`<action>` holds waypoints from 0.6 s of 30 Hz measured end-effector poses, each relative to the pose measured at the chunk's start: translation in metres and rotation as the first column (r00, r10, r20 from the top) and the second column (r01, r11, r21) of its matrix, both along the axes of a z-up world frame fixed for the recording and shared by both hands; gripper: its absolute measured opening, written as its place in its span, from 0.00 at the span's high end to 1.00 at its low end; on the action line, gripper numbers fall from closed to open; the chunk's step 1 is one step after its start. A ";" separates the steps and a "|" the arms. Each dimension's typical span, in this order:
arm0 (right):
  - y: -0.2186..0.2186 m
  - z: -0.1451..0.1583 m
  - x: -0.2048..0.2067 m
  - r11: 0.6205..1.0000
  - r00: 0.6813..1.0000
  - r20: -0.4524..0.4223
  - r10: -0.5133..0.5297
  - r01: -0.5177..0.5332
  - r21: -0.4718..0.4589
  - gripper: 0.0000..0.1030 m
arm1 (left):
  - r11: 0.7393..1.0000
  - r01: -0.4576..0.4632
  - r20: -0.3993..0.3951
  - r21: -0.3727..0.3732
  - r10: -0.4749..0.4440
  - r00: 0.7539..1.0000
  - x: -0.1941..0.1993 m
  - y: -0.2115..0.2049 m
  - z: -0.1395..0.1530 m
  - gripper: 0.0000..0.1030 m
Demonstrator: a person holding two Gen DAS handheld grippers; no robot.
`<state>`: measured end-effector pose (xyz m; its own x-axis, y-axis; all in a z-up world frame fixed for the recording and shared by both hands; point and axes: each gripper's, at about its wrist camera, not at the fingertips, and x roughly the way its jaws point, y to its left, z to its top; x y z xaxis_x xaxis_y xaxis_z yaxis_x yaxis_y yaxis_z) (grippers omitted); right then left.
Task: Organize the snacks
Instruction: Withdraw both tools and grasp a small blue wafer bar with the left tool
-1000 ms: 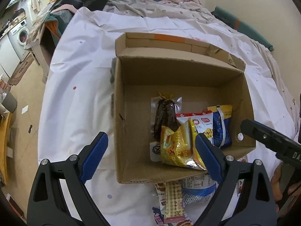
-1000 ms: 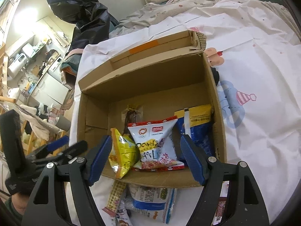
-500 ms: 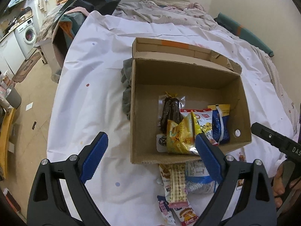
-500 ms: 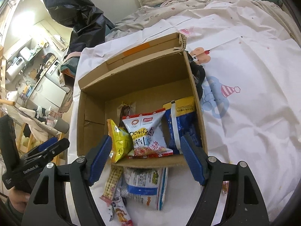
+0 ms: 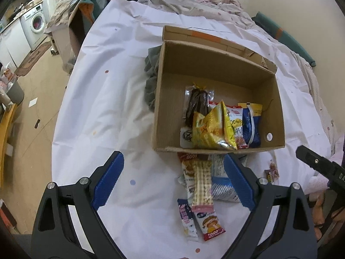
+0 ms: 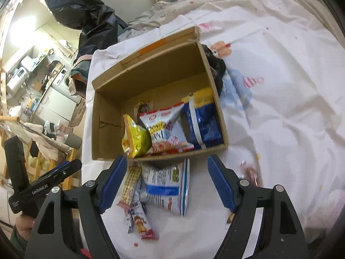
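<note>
An open cardboard box (image 5: 163, 99) (image 6: 107, 99) stands on the white sheet. Inside lie a yellow bag (image 5: 207, 131) (image 6: 134, 138), a red-and-white bag (image 6: 166, 133), a blue bag (image 5: 251, 125) (image 6: 203, 123) and a dark wrapped snack (image 5: 197, 105). In front of the box lie loose snacks: a checked wafer bar (image 5: 201, 185) (image 6: 129, 184), a white-and-blue bag (image 6: 166, 187) (image 5: 220, 188) and small packets (image 5: 210, 224) (image 6: 140, 220). My left gripper (image 5: 172, 185) and right gripper (image 6: 166, 183) are open and empty, held above the loose snacks.
A grey cloth (image 5: 151, 79) lies against the box's left side. A small candy (image 5: 271, 172) (image 6: 251, 172) lies on the sheet to the right. The bed edge drops to the floor on the left, with a washing machine (image 5: 35, 24) beyond.
Both grippers have pulled back from the box toward me. The box looks smaller, and the loose snacks in front of it have come into view. Both stay open.
</note>
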<state>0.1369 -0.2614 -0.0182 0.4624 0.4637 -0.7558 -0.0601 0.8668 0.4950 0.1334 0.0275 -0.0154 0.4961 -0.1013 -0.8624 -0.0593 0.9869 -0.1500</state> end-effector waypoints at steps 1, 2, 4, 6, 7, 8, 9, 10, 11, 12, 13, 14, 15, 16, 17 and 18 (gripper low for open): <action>-0.002 -0.001 -0.004 1.000 1.000 -0.007 -0.011 0.011 -0.001 0.17 | 1.000 -0.009 -0.007 -0.005 0.009 1.000 -0.002 0.003 -0.002 0.11; -0.004 -0.004 -0.009 1.000 0.999 -0.021 -0.027 0.027 -0.004 0.16 | 1.000 -0.018 -0.021 -0.018 0.018 1.000 -0.004 0.006 -0.005 0.11; -0.008 -0.011 -0.014 0.999 0.998 -0.056 -0.041 0.042 0.021 0.16 | 0.999 -0.034 -0.057 -0.041 0.032 0.998 -0.007 0.010 -0.013 0.11; -0.009 -0.019 -0.018 0.997 0.995 -0.094 -0.041 0.046 0.058 0.16 | 0.997 -0.053 -0.095 -0.060 0.047 0.994 -0.011 0.014 -0.023 0.11; -0.009 -0.021 -0.019 0.997 0.993 -0.106 -0.042 0.049 0.064 0.16 | 0.996 -0.061 -0.115 -0.065 0.053 0.992 -0.014 0.015 -0.028 0.11; -0.008 -0.023 -0.020 0.997 0.993 -0.114 -0.044 0.051 0.066 0.16 | 0.995 -0.066 -0.136 -0.075 0.055 0.989 -0.015 0.015 -0.034 0.11; -0.007 -0.025 -0.020 0.997 0.992 -0.117 -0.044 0.052 0.063 0.16 | 0.994 -0.071 -0.159 -0.085 0.057 0.986 -0.017 0.015 -0.041 0.11; -0.005 -0.026 -0.020 0.997 0.992 -0.119 -0.042 0.049 0.060 0.16 | 0.993 -0.075 -0.180 -0.090 0.058 0.982 -0.018 0.014 -0.047 0.11; -0.003 -0.026 -0.019 0.997 0.992 -0.120 -0.040 0.047 0.056 0.15 | 0.993 -0.074 -0.212 -0.096 0.052 0.976 -0.020 0.011 -0.055 0.11; -0.001 -0.026 -0.018 0.998 0.992 -0.117 -0.035 0.042 0.051 0.16 | 0.992 -0.069 -0.238 -0.105 0.042 0.970 -0.021 0.009 -0.061 0.11; 0.001 -0.025 -0.018 0.998 0.993 -0.114 -0.032 0.038 0.046 0.16 | 0.992 -0.065 -0.255 -0.108 0.036 0.966 -0.022 0.006 -0.066 0.11; 0.002 -0.026 -0.019 0.999 0.993 -0.113 -0.028 0.033 0.042 0.15 | 0.993 -0.054 -0.272 -0.104 0.024 0.962 -0.024 0.001 -0.070 0.12; 0.003 -0.026 -0.019 0.999 0.993 -0.115 -0.026 0.030 0.038 0.15 | 0.995 -0.039 -0.288 -0.093 0.011 0.957 -0.027 -0.003 -0.075 0.15; 0.004 -0.027 -0.019 0.999 0.993 -0.117 -0.023 0.028 0.036 0.16 | 0.996 -0.026 -0.311 -0.083 -0.001 0.950 -0.029 -0.007 -0.080 0.22; 0.004 -0.028 -0.019 0.999 0.993 -0.119 -0.022 0.026 0.034 0.15 | 0.997 -0.012 -0.340 -0.076 -0.014 0.940 -0.030 -0.010 -0.086 0.28; 0.004 -0.028 -0.018 0.999 0.992 -0.120 -0.023 0.027 0.033 0.16 | 0.997 -0.006 -0.370 -0.079 -0.024 0.929 -0.030 -0.012 -0.093 0.43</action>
